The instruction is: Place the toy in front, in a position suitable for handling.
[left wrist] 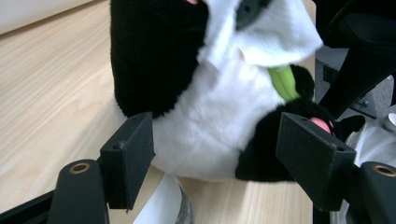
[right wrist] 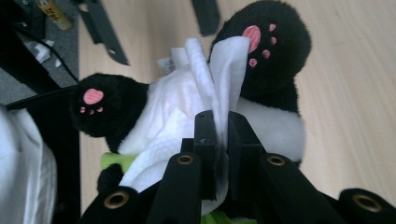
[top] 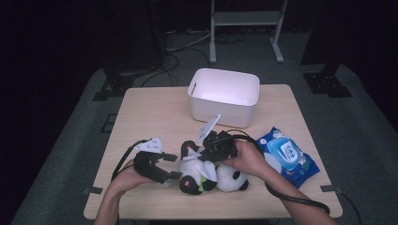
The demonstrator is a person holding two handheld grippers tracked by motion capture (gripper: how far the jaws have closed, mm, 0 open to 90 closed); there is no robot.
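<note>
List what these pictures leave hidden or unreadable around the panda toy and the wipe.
- Panda toy face: left gripper view, cut off by the top edge.
- Wipe lower end: right gripper view, behind the right gripper fingers.
- Wipes pack label: high view, too small to read.

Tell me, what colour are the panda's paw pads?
Pink, on the plush panda's black paws; clearest in the right gripper view.

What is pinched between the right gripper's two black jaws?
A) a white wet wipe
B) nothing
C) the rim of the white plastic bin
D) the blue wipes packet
A: in the right gripper view, the right gripper is shut on a white wet wipe draped over the black-and-white plush panda.
</note>
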